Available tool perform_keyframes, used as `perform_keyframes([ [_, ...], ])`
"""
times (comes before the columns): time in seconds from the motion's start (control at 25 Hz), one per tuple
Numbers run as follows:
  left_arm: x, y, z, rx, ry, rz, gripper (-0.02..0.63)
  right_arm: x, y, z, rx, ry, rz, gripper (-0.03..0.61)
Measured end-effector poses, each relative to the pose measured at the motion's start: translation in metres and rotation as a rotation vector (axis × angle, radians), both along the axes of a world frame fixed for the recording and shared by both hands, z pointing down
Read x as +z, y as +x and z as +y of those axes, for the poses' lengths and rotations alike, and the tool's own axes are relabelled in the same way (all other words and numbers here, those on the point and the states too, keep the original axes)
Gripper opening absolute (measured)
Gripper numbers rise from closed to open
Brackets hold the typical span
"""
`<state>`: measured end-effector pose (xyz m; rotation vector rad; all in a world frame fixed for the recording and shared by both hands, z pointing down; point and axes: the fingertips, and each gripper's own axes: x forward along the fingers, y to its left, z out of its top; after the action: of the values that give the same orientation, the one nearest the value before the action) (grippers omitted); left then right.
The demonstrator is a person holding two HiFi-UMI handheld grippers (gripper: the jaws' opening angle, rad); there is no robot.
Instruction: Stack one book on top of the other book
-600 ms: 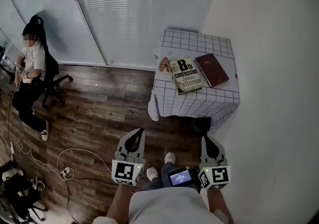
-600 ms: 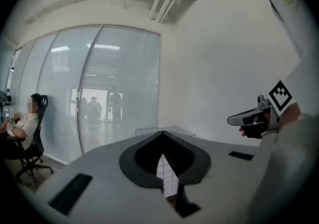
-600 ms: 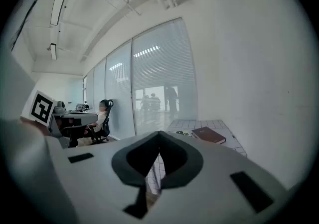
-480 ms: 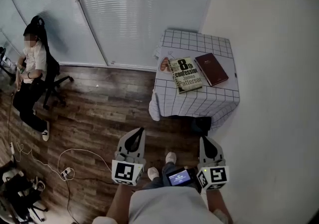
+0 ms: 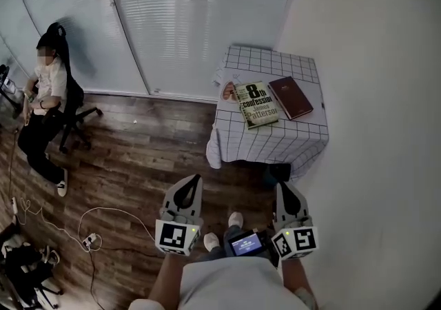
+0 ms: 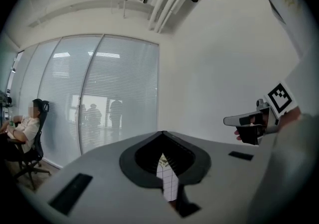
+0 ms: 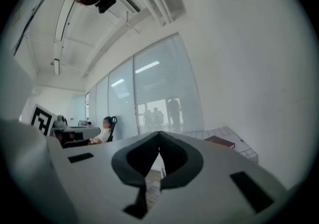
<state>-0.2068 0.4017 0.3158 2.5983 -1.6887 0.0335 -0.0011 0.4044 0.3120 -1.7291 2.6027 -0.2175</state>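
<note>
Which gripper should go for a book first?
Right, probably. Both are shut and short of the table, but the right gripper lines up with the red book; the left gripper sits left of the table's edge.

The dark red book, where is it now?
In the head view the dark red book lies on the checkered table, just right of the paperback, near the white wall.

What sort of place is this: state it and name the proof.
Likely an office: a glass partition with blinds, a person seated in a swivel chair, and a power strip with cables on the wood floor. A small checked-cloth table stands in the corner.
</note>
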Motion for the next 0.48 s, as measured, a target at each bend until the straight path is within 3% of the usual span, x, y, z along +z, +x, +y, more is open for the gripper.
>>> perform_keyframes([
  [0.08, -0.004, 0.001, -0.001, 0.007, 0.009, 0.009, 0.008, -0.011, -0.003, -0.001, 0.020, 0.026, -0.038, 0.007],
  [0.28, -0.004, 0.004, -0.008, 0.016, 0.025, 0.005, 0.008, -0.007, -0.003, -0.003, 0.074, 0.042, 0.059, 0.006],
  [0.48, 0.000, 0.008, -0.028, 0.006, 0.004, -0.013, 0.008, 0.004, 0.000, -0.021, 0.094, 0.019, 0.084, 0.006],
])
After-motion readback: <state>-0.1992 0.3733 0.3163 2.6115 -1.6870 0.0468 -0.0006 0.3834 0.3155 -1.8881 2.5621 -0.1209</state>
